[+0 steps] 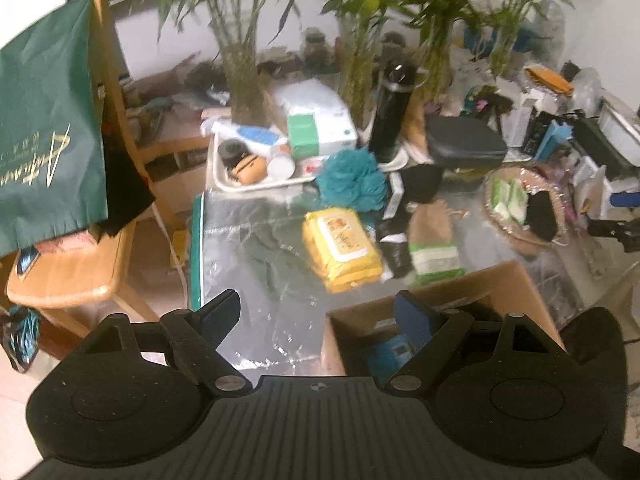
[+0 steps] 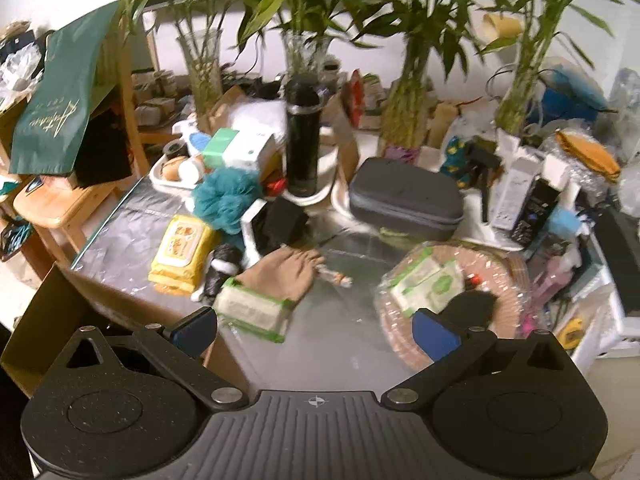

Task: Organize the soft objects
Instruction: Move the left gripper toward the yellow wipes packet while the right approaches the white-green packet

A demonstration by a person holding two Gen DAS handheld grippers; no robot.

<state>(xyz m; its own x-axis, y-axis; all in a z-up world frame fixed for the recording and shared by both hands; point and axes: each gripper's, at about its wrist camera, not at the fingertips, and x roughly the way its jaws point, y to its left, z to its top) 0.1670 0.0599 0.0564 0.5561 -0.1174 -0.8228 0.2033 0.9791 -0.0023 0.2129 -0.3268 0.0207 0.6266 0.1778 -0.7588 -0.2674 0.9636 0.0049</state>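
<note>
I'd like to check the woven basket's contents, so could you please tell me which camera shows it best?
The right wrist view: the basket lies close and nearly whole, holding a green wipes pack and a black item. The left wrist view shows the basket smaller, off to the right, with both still visible.

White wall (image 2: 400,24) behind. Glass-topped desk (image 1: 256,256), reflective. Wooden chair (image 1: 76,268) at desk's left, green bag (image 1: 44,128) hung over back. Pale tile floor (image 1: 16,392). Bamboo stalks in glass vases (image 2: 202,68) along back.
</note>
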